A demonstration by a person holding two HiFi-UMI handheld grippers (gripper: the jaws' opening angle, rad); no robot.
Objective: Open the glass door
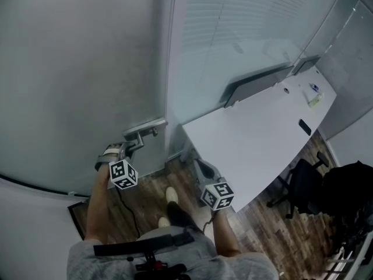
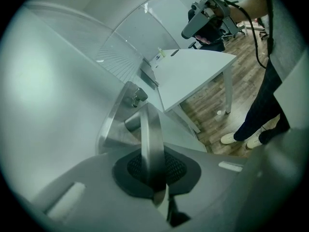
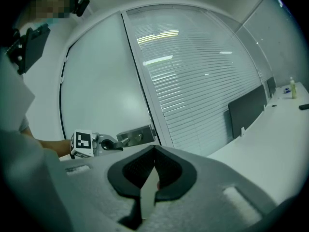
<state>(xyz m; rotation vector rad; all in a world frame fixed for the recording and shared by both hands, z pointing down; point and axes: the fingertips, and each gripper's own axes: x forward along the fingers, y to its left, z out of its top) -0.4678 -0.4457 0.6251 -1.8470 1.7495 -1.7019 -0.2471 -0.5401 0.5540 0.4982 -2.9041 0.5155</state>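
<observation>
Handle [image 2: 151, 139] is clamped between the jaws of the left gripper [image 2: 154, 178], its long axis running straight ahead of them to the door [image 1: 87, 69]. The right gripper [image 3: 153, 180] is seen with jaws together on nothing, the handle lying well ahead-left.

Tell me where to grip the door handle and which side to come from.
Grip the door handle on its flat lever near the free end, away from the pivot. Come from the room side, with a pad on either side of the bar. The left tongs clamp it that way.
</observation>
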